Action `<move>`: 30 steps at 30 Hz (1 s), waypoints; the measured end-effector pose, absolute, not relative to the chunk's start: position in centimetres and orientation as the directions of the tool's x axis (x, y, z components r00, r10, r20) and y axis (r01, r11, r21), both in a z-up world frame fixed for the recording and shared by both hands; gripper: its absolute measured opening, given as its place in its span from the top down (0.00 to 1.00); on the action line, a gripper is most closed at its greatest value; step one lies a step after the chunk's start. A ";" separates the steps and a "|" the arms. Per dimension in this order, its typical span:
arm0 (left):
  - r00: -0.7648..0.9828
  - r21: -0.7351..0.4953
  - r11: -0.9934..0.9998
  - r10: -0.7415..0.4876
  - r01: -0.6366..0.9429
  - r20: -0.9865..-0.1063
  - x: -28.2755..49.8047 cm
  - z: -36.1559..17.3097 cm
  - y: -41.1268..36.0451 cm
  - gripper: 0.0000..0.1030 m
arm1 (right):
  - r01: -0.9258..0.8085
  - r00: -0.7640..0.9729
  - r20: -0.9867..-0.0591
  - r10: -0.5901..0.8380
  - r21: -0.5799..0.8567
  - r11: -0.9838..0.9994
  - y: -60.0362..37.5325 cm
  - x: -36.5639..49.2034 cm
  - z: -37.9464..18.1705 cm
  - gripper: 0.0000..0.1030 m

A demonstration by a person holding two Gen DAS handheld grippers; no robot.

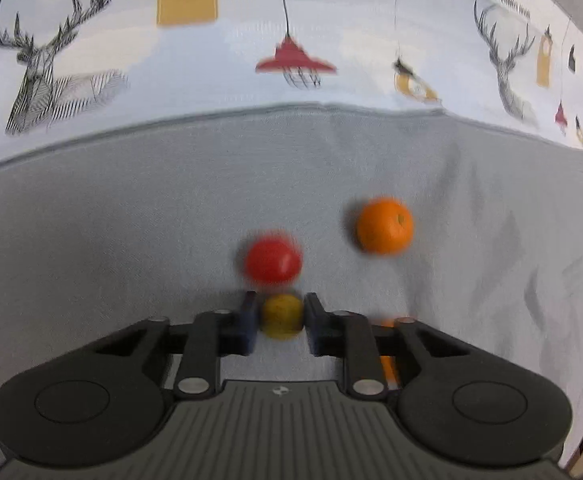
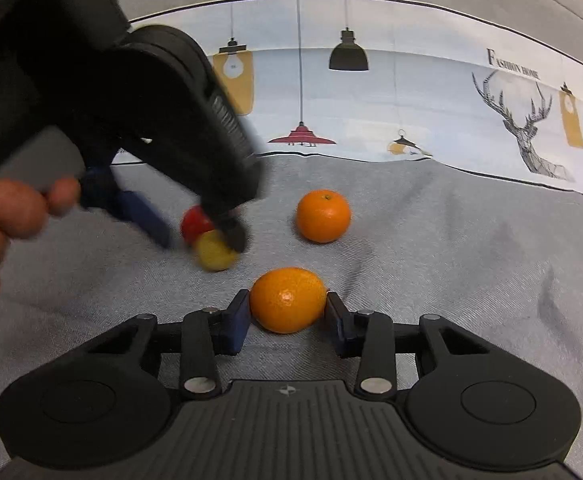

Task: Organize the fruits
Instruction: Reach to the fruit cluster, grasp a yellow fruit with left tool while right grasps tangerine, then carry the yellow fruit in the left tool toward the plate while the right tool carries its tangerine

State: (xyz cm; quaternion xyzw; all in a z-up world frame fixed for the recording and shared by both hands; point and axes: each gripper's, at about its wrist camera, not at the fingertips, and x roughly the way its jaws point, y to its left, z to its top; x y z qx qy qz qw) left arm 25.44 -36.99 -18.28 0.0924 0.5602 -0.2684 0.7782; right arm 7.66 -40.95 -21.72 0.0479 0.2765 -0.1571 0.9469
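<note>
Left hand-held gripper [image 1: 280, 316] pinches yellow fruit [image 1: 281, 317], right hand-held gripper [image 2: 287, 312] clamps orange [image 2: 287, 299]; cloth [image 2: 411, 92] reads "FASHION HOME".

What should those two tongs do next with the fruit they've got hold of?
Probably lift both straight up. The left tongs are shut on the small yellow fruit, and the right tongs have the oval orange fruit between their pads, seemingly gripped. The red fruit sits right beside the yellow one, so sliding sideways might knock it.
</note>
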 end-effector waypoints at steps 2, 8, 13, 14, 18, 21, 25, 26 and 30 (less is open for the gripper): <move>0.241 -0.139 0.842 -0.302 0.522 -0.922 24.6 -18.2 -35.9 0.75 | 0.338 0.797 -0.538 -0.275 0.019 0.941 -41.3 7.4 -21.7 0.60; 0.254 -0.107 0.874 -0.252 0.475 -0.934 21.7 -17.2 -30.0 0.75 | 0.367 0.793 -0.542 -0.277 0.062 0.928 -41.6 5.9 -20.9 0.60; 0.294 -0.091 0.881 -0.250 0.465 -0.923 18.0 -13.7 -24.5 0.75 | 0.343 0.805 -0.528 -0.270 0.043 0.938 -39.1 3.5 -18.3 0.60; 0.310 -0.083 0.882 -0.249 0.464 -0.918 17.1 -12.9 -23.5 0.75 | 0.336 0.809 -0.525 -0.263 0.046 0.941 -38.3 2.8 -17.6 0.60; 0.387 -0.046 0.885 -0.249 0.463 -0.888 12.7 -9.7 -19.5 0.75 | 0.301 0.816 -0.534 -0.221 0.067 0.951 -34.7 -0.7 -15.4 0.60; 0.435 -0.023 0.890 -0.245 0.455 -0.866 9.6 -7.3 -16.6 0.75 | 0.263 0.821 -0.543 -0.179 0.081 0.961 -32.1 -3.1 -13.8 0.60; 0.464 -0.038 0.905 -0.253 0.424 -0.849 6.2 -4.8 -12.0 0.75 | 0.197 0.816 -0.567 -0.112 0.090 0.976 -28.4 -5.9 -11.8 0.60; 0.473 -0.043 0.909 -0.255 0.414 -0.844 5.3 -4.2 -10.6 0.75 | 0.174 0.813 -0.576 -0.087 0.097 0.980 -27.4 -6.4 -11.3 0.60; 0.497 -0.047 0.926 -0.244 0.375 -0.833 2.6 -2.8 -6.7 0.75 | 0.109 0.809 -0.588 -0.008 0.136 0.985 -23.8 -8.2 -9.2 0.60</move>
